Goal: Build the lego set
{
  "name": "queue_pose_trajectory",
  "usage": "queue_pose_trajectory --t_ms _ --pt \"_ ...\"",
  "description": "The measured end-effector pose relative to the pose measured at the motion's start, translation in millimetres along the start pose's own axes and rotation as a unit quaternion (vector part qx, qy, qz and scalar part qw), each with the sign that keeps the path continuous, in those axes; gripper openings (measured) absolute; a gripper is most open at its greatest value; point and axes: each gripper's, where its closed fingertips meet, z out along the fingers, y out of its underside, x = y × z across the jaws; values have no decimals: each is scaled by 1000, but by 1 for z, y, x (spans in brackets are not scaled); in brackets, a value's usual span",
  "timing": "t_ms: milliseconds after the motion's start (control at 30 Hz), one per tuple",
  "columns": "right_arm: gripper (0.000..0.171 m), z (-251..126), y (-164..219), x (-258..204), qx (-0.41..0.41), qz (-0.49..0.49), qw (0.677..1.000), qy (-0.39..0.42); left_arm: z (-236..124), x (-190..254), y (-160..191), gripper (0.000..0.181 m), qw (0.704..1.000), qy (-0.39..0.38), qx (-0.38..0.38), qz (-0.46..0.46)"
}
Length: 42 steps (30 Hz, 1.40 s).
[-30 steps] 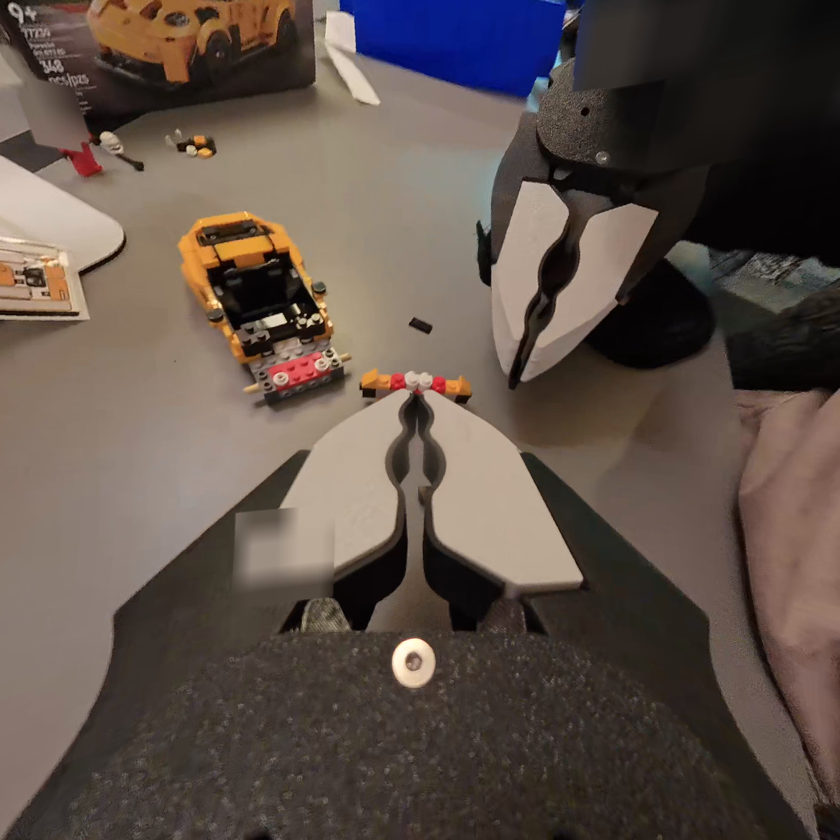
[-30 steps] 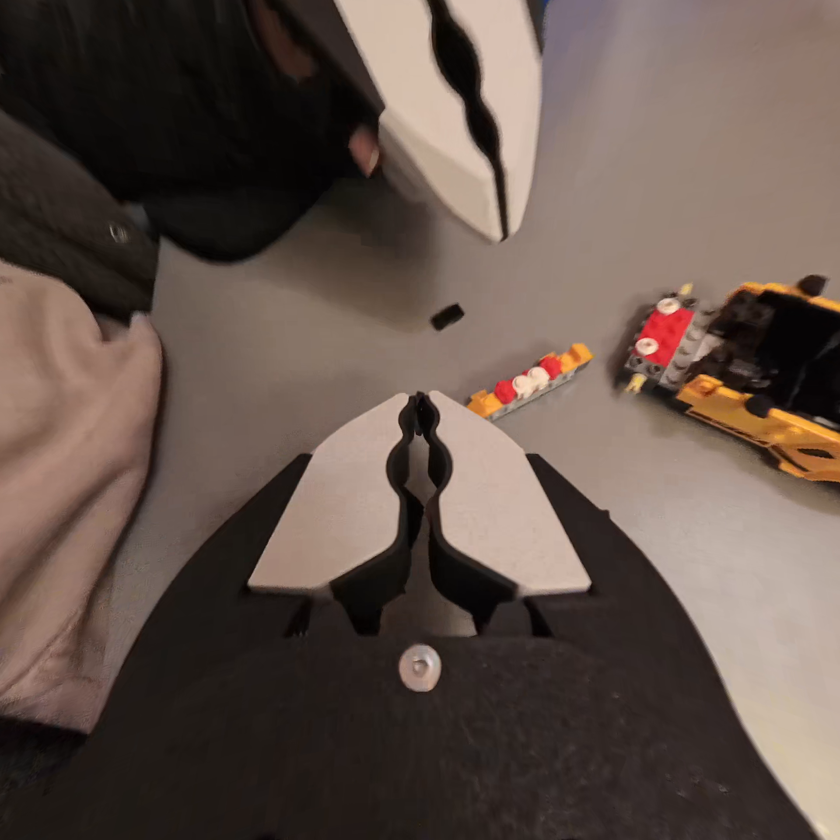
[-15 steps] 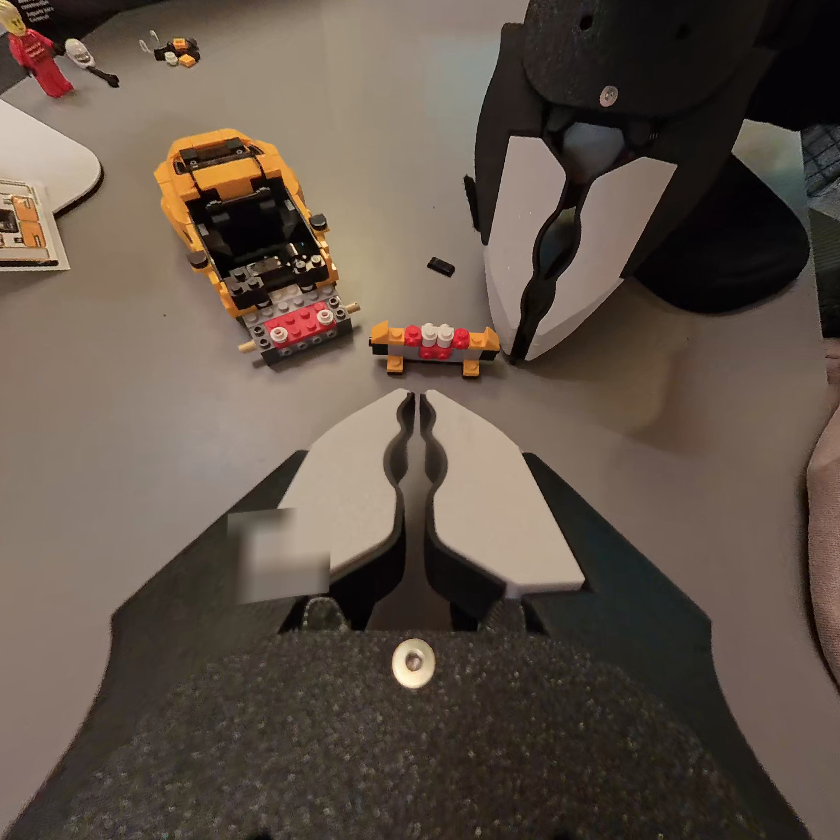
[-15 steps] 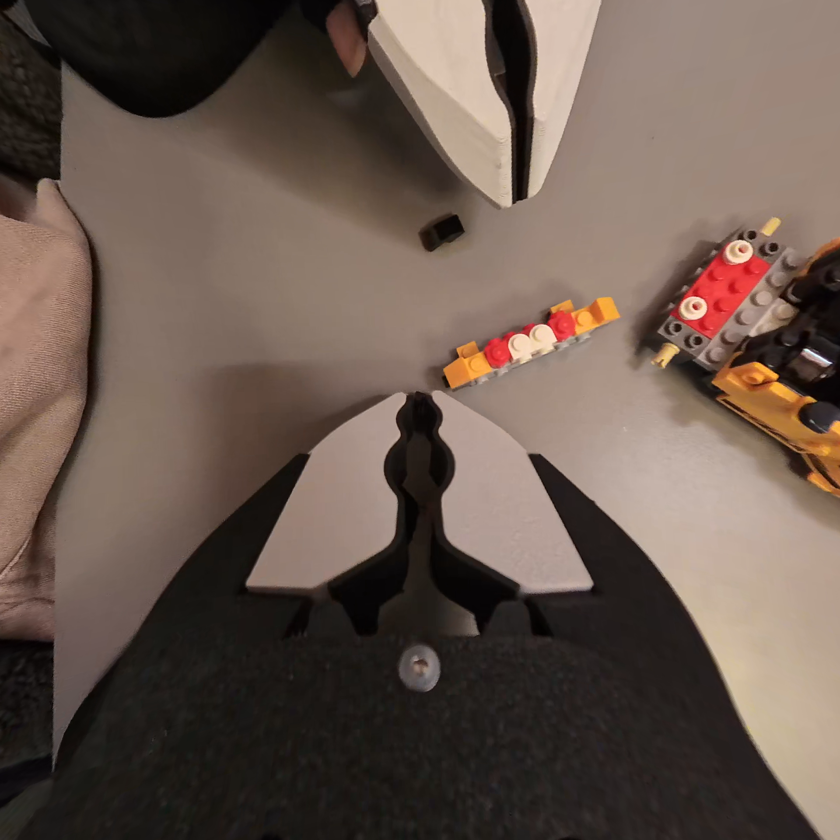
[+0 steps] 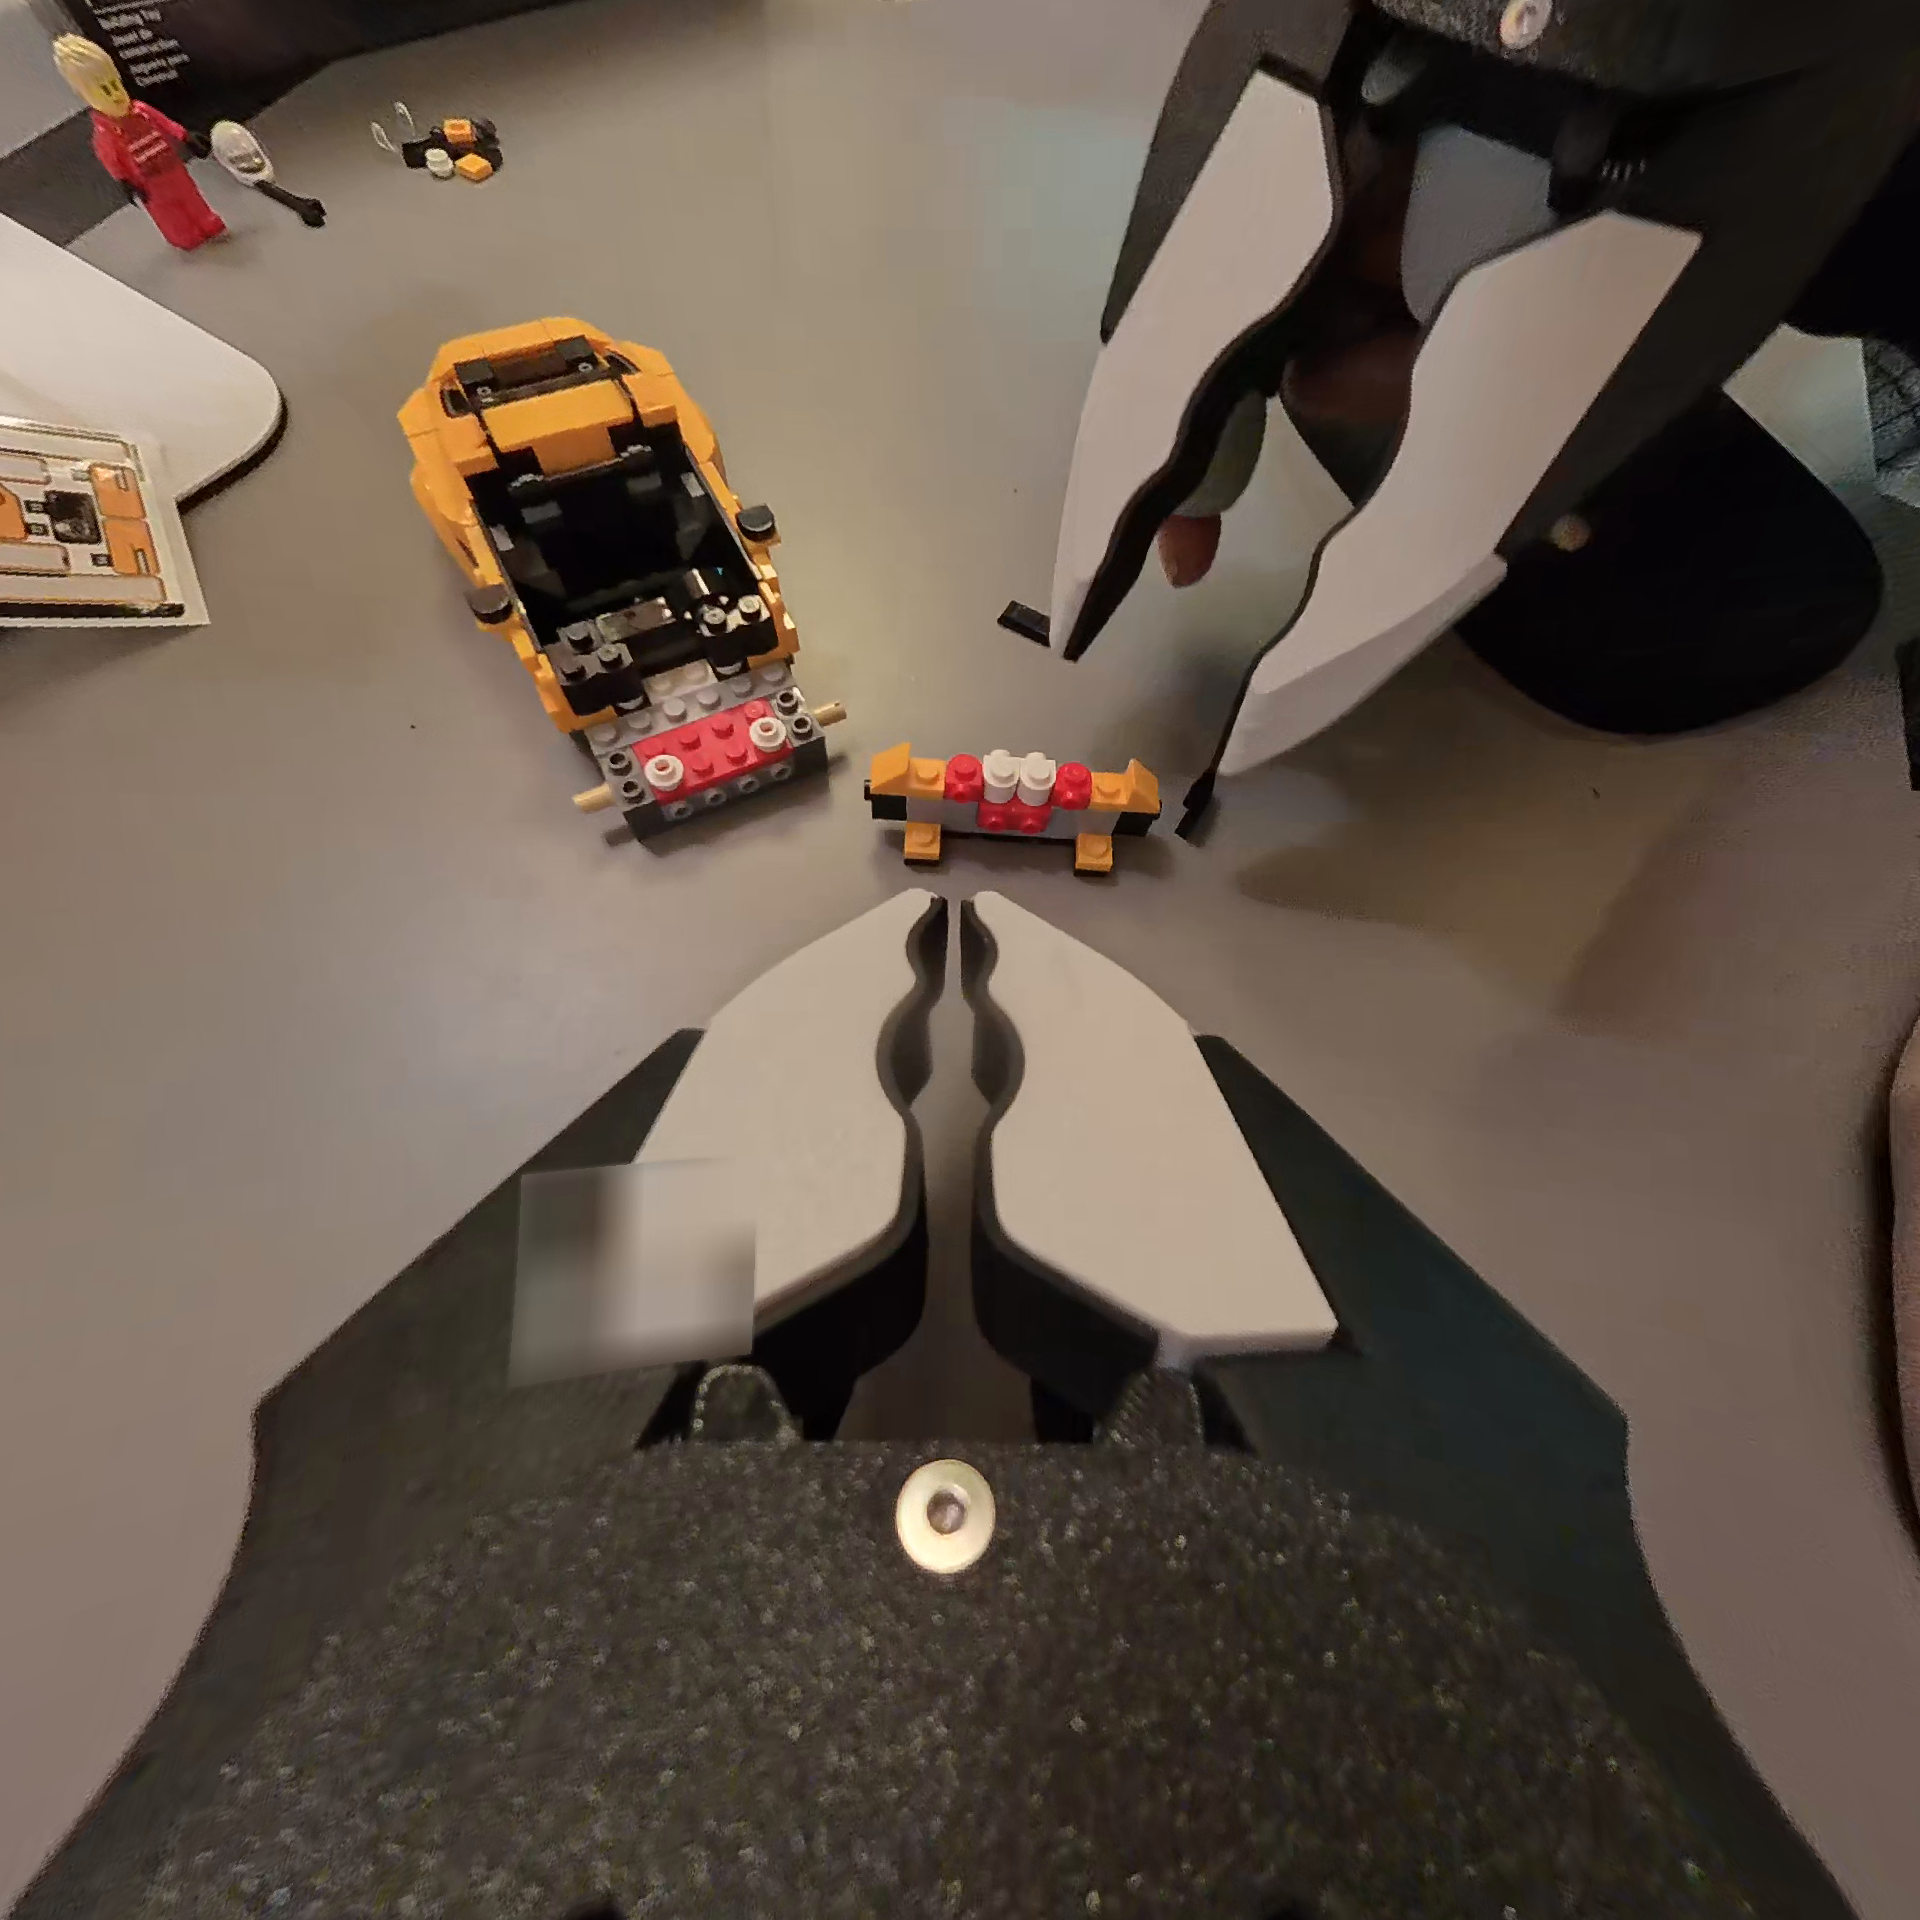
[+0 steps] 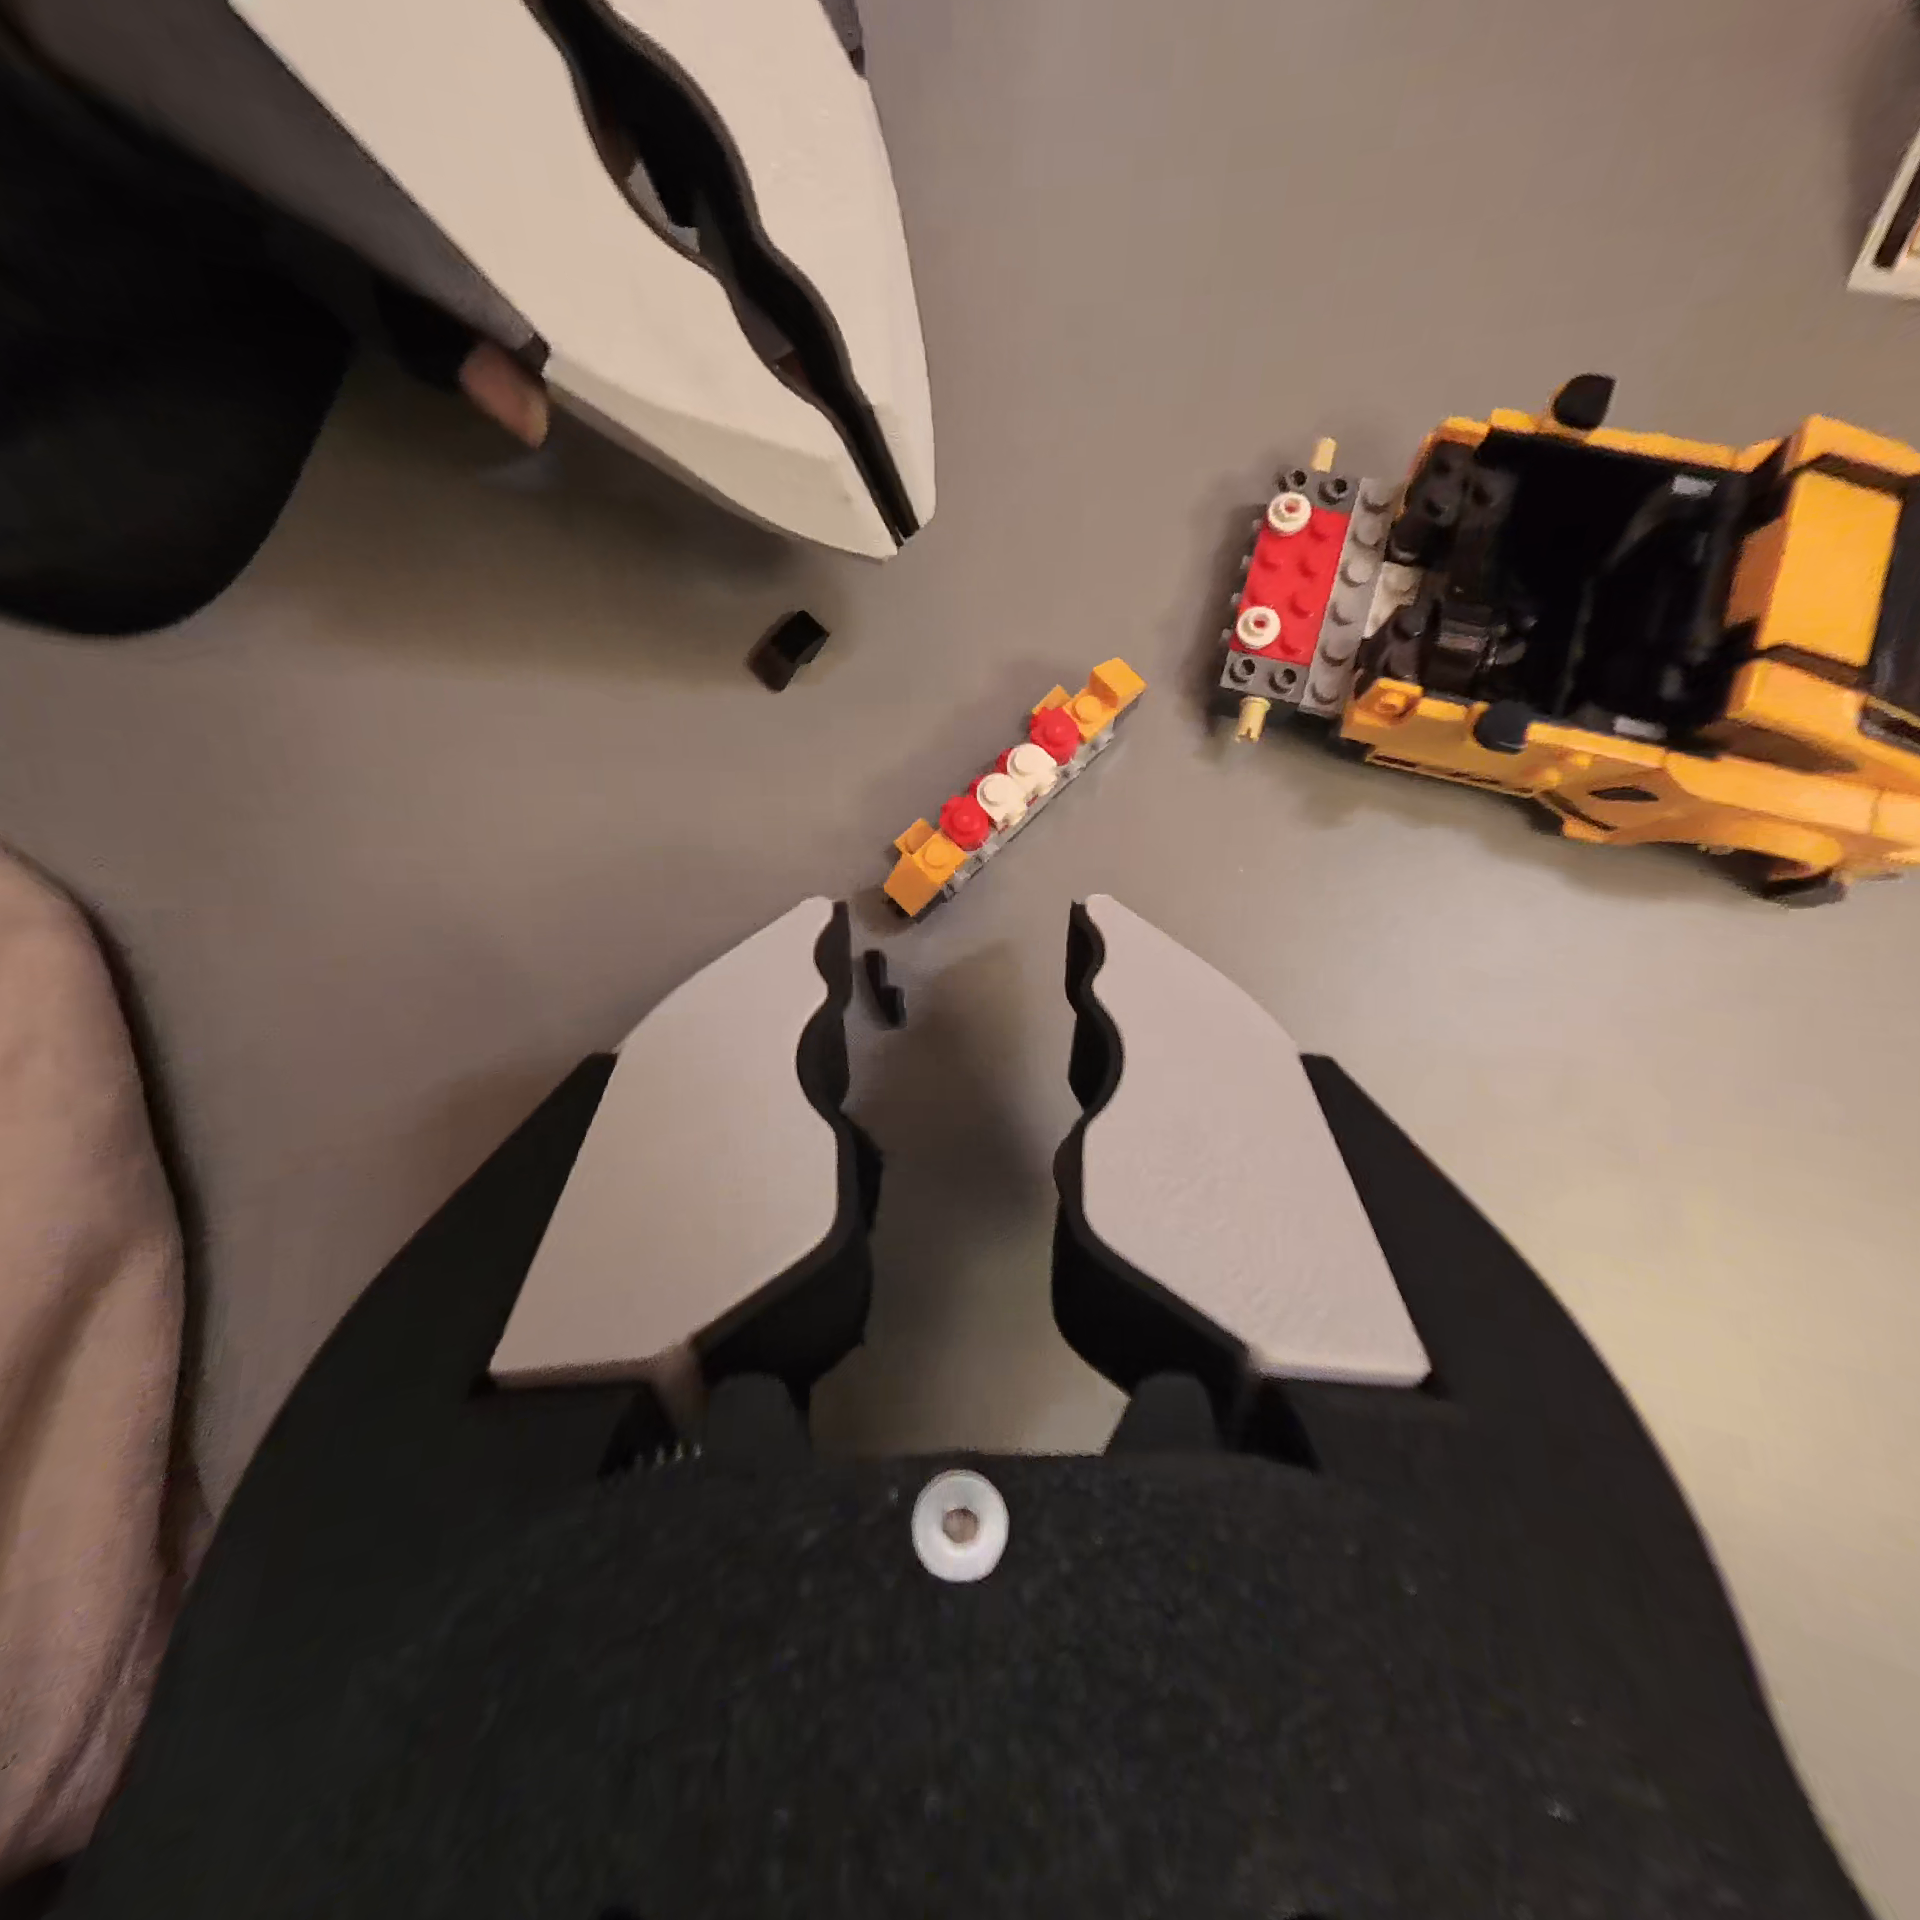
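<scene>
The right gripper point(image 6: 954, 914) is seen spread wide w/ nothing held; a thin black piece point(image 6: 883, 987) sits just off its left finger, whether loose on the table or dropping can't be told. The left gripper point(image 5: 954, 906) is nearly closed, only a slit betw. the tips, nothing gripped; it hovers just short of the small sub-assy point(image 5: 1013, 800) (orange ends, red and white studs), which lies on the grey table point(image 5: 312, 987) near the rear of the orange car point(image 5: 592, 540), beside its red plate point(image 5: 712, 746) but not touching. A second small black piece point(image 6: 788, 649) lies apart, near the left gripper's tip. The step in hand is judged to be fitting the thin piece to the sub-assy; it's best picked by its narrow edges, approx. square to the studs; the sub-assy should be steadied by the left tips so it isn't pushed along; light pressure only, as the part could flick away.
</scene>
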Motion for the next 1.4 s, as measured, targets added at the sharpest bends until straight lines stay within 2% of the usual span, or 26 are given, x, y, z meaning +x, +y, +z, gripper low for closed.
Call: queue_pose_trajectory --t_ms 167,267,367,500,667,867,1067,1233,1400 --pt "39 22 -3 -5 -34 33 999 18 0 -1 1 1 1000 -8 -3 4" --pt "24 31 0 2 -71 10 997 18 0 -3 1 1 1000 -11 -2 4" --pt "21 29 4 -4 -102 -84 990 -45 -1 -3 0 1 1000 -11 0 1" --pt "21 23 12 -8 -149 -253 949 -117 1 1 1 3 1000 3 -2 4" --pt "21 24 11 -5 -181 -321 915 -161 6 12 6 14 999 35 -13 17" --pt "21 26 10 -6 -180 -331 909 -177 16 15 16 25 998 40 -37 38" --pt "21 27 9 -6 -170 -323 914 -175 21 13 20 12 997 30 -50 45" --pt "22 24 7 -2 -158 -309 925 -154 20 11 21 11 998 24 -50 43" --pt "25 14 -1 3 -108 -279 947 -115 17 7 21 16 998 18 -50 38"
